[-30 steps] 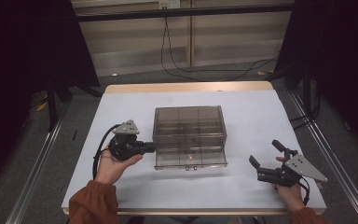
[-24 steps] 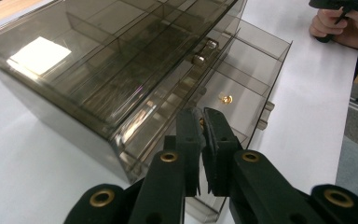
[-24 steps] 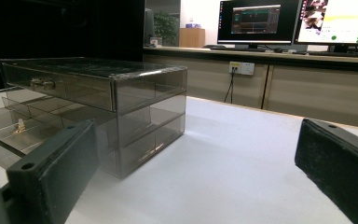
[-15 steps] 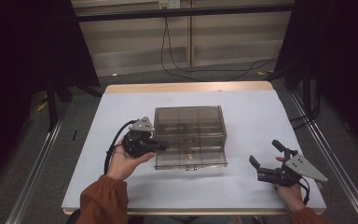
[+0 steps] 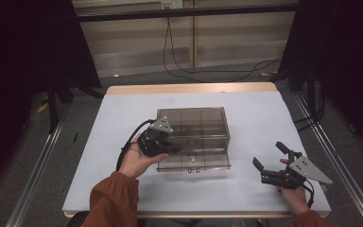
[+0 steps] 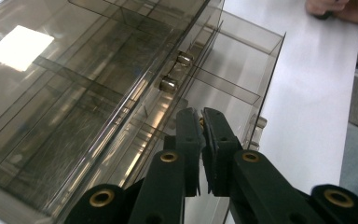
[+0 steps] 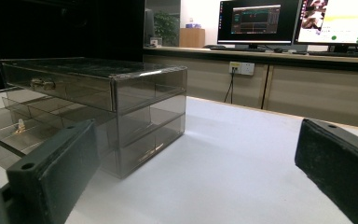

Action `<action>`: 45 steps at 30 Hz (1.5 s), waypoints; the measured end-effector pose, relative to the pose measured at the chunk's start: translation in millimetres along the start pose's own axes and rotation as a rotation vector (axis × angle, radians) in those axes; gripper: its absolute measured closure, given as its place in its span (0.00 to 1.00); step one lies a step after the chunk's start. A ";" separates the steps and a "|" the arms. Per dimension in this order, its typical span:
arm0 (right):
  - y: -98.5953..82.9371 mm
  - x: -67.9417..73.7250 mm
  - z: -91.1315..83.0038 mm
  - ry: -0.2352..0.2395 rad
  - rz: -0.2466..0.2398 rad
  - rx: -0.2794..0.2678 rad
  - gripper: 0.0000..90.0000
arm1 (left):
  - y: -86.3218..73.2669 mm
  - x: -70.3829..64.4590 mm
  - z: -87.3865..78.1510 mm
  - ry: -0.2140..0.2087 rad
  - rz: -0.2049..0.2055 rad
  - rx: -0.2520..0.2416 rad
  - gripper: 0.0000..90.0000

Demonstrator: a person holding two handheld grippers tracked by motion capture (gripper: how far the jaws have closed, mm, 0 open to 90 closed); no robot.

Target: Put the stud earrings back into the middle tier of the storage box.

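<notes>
Left gripper (image 5: 170, 147) sits right at the front left of the smoky clear drawer cabinet (image 5: 194, 127) mid-table, jaws pressed nearly together above the pulled-out lower drawer (image 6: 233, 88); whether they pinch anything, I cannot tell. Right gripper (image 5: 270, 162) rests well off to the right on the white table (image 5: 264, 113), jaws spread wide
</notes>
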State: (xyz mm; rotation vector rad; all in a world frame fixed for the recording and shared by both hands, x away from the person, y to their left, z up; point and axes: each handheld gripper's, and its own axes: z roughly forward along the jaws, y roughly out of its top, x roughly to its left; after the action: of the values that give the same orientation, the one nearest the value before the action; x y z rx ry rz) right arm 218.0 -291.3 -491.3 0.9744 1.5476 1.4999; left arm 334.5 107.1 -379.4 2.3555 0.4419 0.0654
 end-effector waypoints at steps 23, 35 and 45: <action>0.0 -0.1 0.0 0.000 0.001 0.000 0.00 | 31.3 -4.4 48.7 -0.033 0.099 0.315 0.96; 0.0 -0.1 0.0 0.000 0.001 0.000 0.00 | 38.3 -8.8 72.0 -0.027 0.136 0.451 0.95; 0.0 -0.1 0.0 0.001 0.000 0.000 0.00 | 37.7 -9.1 77.7 -0.039 0.132 0.474 0.95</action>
State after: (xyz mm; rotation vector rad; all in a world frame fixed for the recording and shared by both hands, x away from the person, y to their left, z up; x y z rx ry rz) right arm 218.0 -291.4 -491.3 0.9743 1.5480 1.5004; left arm 350.4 27.6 -410.3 2.8450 0.3053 -0.0274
